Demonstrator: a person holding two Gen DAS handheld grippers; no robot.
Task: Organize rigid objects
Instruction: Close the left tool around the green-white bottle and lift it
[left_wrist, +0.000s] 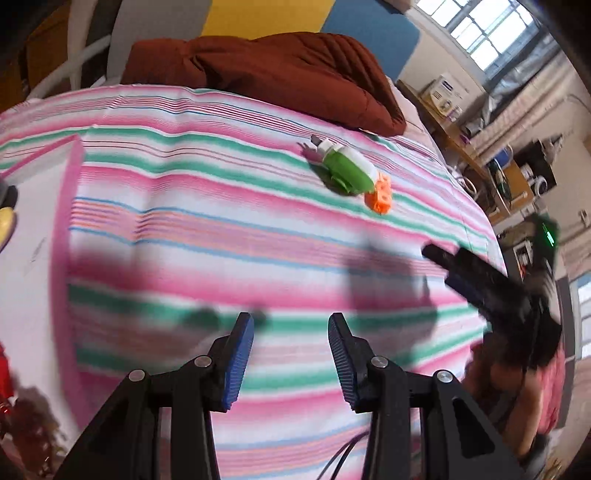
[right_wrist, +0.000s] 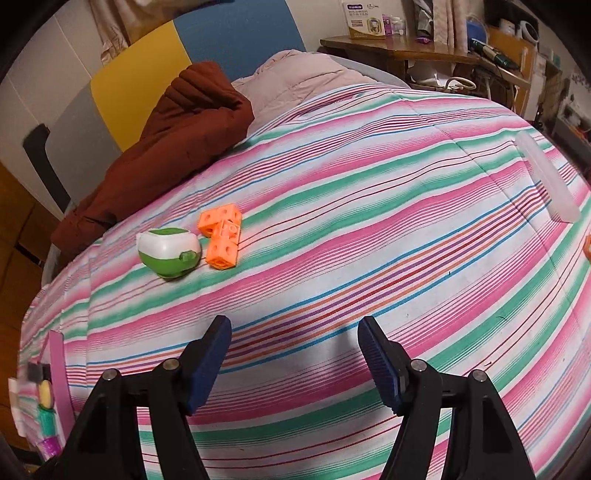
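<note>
Lying on the striped bedspread (right_wrist: 369, 221): a green-and-white toy (right_wrist: 168, 252), rounded, with a small green knob on its side, and touching it on one side a cluster of orange blocks (right_wrist: 221, 236), joined cubes with holes in their faces. Seen from the left wrist camera too: the same green-and-white toy (left_wrist: 347, 168) with the orange blocks (left_wrist: 380, 194) at its near end, just beyond them a rust-brown quilt (left_wrist: 288, 70) bunched at the far edge of the bedspread (left_wrist: 221, 221). Well short of the toy, hovering over bare stripes, the left gripper (left_wrist: 291, 332), jaws apart, nothing between the blue pads. Likewise the right gripper (right_wrist: 294, 332), jaws wide apart and empty, the toy ahead and to its left. Off at the bedspread's left edge, a pink-rimmed tray (left_wrist: 70, 192) holding small items, blurred. At the bedspread's right edge, a clear plastic lid (right_wrist: 546, 181) lying flat.
</note>
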